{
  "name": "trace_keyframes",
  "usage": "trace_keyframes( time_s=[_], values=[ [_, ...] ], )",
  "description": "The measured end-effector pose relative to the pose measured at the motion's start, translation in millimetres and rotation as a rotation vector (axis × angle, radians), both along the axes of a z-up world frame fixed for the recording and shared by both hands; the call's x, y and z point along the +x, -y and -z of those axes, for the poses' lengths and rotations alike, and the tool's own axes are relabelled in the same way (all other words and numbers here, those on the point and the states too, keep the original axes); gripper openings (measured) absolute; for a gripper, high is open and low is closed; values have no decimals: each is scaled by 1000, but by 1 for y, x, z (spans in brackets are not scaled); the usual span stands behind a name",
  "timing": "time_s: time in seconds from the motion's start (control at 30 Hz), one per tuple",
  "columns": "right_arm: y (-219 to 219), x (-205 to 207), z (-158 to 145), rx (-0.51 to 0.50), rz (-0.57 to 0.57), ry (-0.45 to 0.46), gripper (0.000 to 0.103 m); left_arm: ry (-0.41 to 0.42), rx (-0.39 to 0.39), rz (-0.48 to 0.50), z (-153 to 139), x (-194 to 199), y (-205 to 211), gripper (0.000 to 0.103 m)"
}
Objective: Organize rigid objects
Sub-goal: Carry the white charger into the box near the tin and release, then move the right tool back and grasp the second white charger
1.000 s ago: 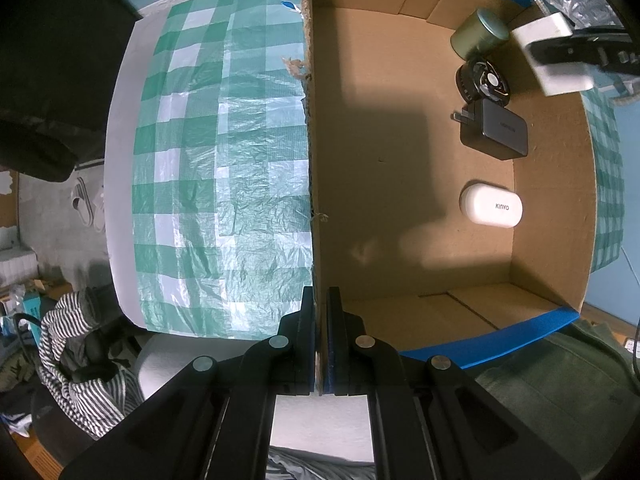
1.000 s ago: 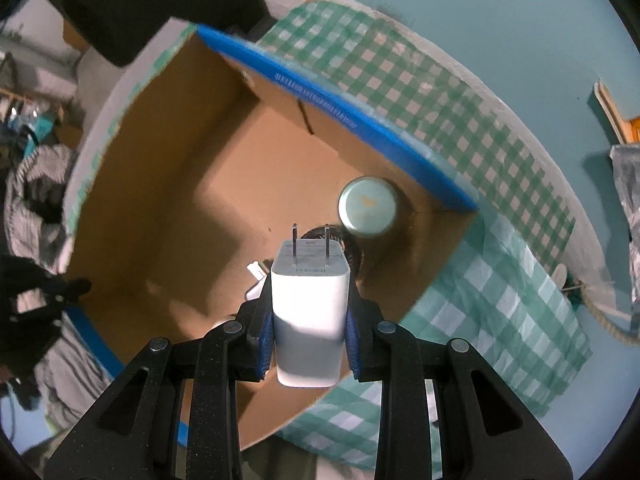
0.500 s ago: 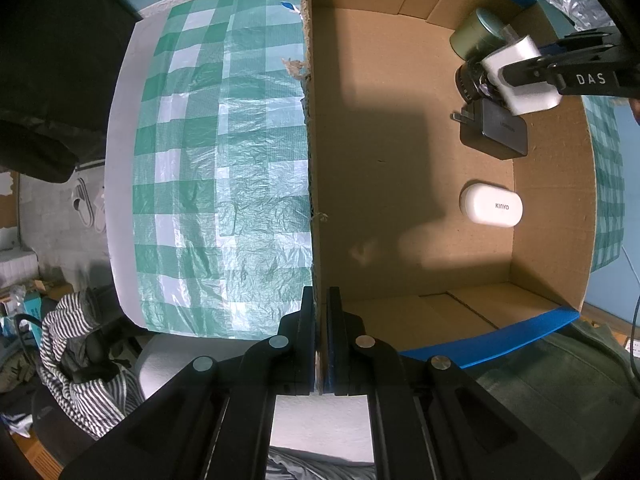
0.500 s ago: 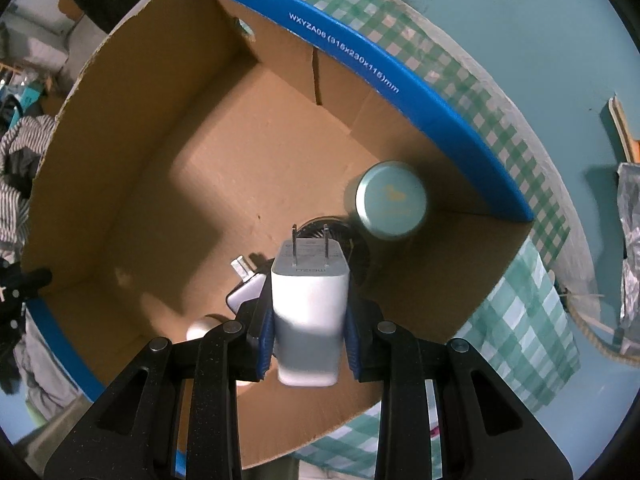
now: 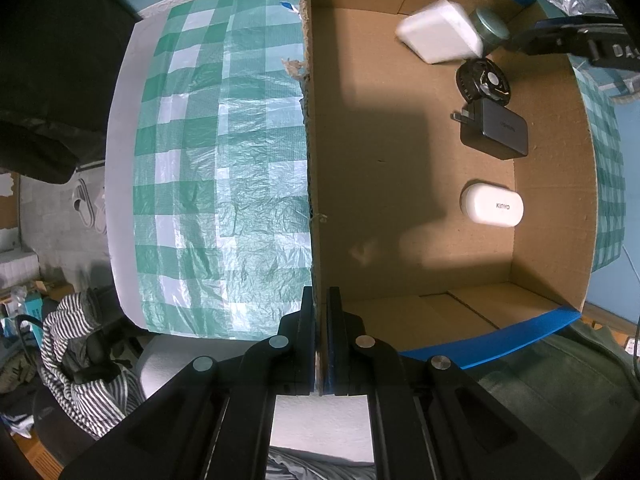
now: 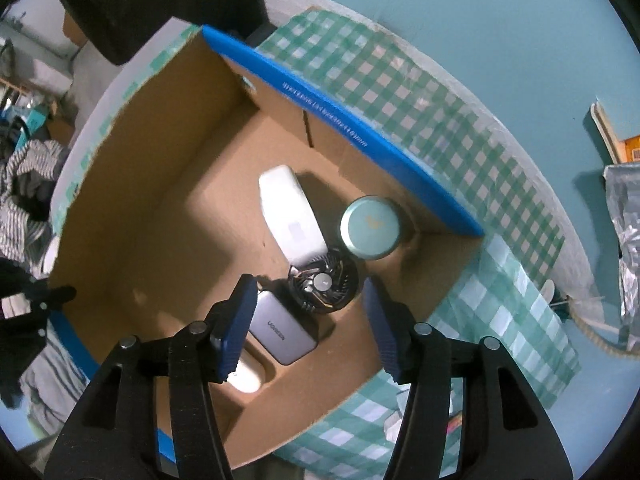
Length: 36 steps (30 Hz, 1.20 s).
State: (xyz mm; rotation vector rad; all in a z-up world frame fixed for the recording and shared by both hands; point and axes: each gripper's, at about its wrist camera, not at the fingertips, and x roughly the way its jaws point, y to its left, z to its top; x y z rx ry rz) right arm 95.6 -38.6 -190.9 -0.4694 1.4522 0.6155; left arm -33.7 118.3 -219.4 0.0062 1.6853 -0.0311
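— Checked cloth (image 5: 224, 168) surrounds the cardboard box (image 5: 552, 240); its left floor is bare.
— Grippers?
— Left gripper (image 5: 321, 344) pinches the near wall's edge. Right gripper (image 6: 310, 328) hangs wide apart, holding nothing; white charger (image 6: 290, 220) lies far-right beside the tin (image 6: 370, 226).

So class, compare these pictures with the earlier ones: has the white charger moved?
Yes. The white charger has left the right gripper, whose jaws now stand open, and lies in the cardboard box, beside the round tin and above the small fan.
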Motion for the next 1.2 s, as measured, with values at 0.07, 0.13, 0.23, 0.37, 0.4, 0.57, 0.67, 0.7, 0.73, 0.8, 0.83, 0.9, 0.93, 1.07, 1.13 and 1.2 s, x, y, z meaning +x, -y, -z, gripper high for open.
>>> trace_keyframes(
  time_s=[0.07, 0.13, 0.23, 0.37, 0.4, 0.57, 0.67, 0.7, 0.73, 0.8, 0.83, 0.9, 0.93, 1.07, 1.13, 1.2],
  values=[
    [2, 1, -3, 6, 5, 1, 55, 2, 0, 2, 0, 0, 0, 4],
    [8, 2, -10, 12, 14, 10, 56, 3, -2, 2, 0, 1, -1, 4],
    [14, 3, -17, 18, 28, 13, 56, 3, -3, 2, 0, 0, -1, 4],
    [27, 4, -28, 23, 51, 20, 56, 2, -4, 2, -1, 0, -2, 4],
    [31, 5, -30, 24, 59, 23, 57, 2, -4, 2, -1, 0, -2, 4],
    [54, 10, -39, 32, 111, 28, 61, 1, -6, 0, -1, 0, -2, 4],
    [73, 13, -42, 31, 151, 28, 61, -1, -6, 1, -2, -1, -1, 4],
    [79, 14, -42, 30, 163, 27, 61, -1, -6, 1, -2, -1, -2, 4],
    [84, 16, -42, 29, 174, 26, 61, 0, -7, 0, -2, -1, -2, 4],
    [98, 18, -39, 21, 201, 17, 61, 0, -8, -1, -2, -1, -1, 4],
    [103, 19, -38, 19, 212, 14, 62, 0, -8, -2, -2, -1, -1, 4],
    [118, 20, -33, 11, 244, -1, 62, 0, -8, -1, -2, -2, -1, 4],
    [123, 19, -31, 7, 255, -7, 62, 0, -8, -1, -2, -2, -1, 4],
    [148, 17, -15, -28, 315, -40, 63, 0, -8, -3, -2, -2, -1, 4],
    [157, 15, -7, -45, 333, -50, 64, -1, -8, -1, -2, -2, -1, 4],
    [167, 12, 3, -61, 355, -70, 64, 0, -7, 0, -2, -4, -2, 4]
  ],
)
